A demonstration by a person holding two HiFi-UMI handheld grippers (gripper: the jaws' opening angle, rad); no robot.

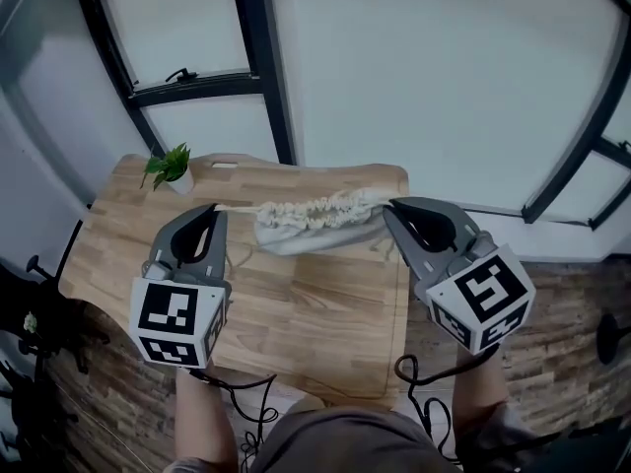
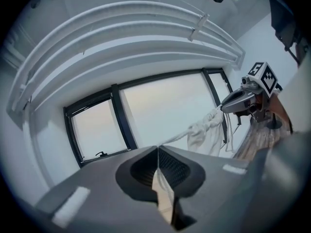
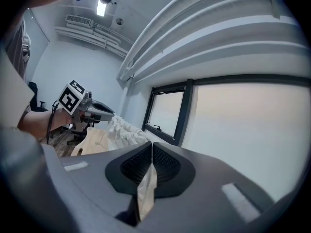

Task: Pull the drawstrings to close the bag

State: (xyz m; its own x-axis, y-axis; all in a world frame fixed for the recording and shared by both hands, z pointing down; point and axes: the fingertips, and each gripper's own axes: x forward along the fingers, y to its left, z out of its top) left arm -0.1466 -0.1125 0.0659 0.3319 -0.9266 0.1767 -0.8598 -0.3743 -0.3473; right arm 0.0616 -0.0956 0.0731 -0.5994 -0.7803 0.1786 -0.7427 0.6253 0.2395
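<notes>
While left tool (image 1: pixel 215 211) and right tool (image 1: pixel 390 209) each clamp a drawstring (image 1: pixel 239 208), the gathered bag (image 1: pixel 315 221) spans left-right above the wooden bench (image 1: pixel 296 308); window (image 1: pixel 182 33) beyond.

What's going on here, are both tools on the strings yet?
A person holds a tool in each hand. The left tool is shut on one drawstring, the right tool on the other drawstring. The cloth bag hangs stretched between them over the wooden table. Its mouth is gathered into ruffles and looks mostly drawn shut. A small potted plant stands near the table's far left corner.
</notes>
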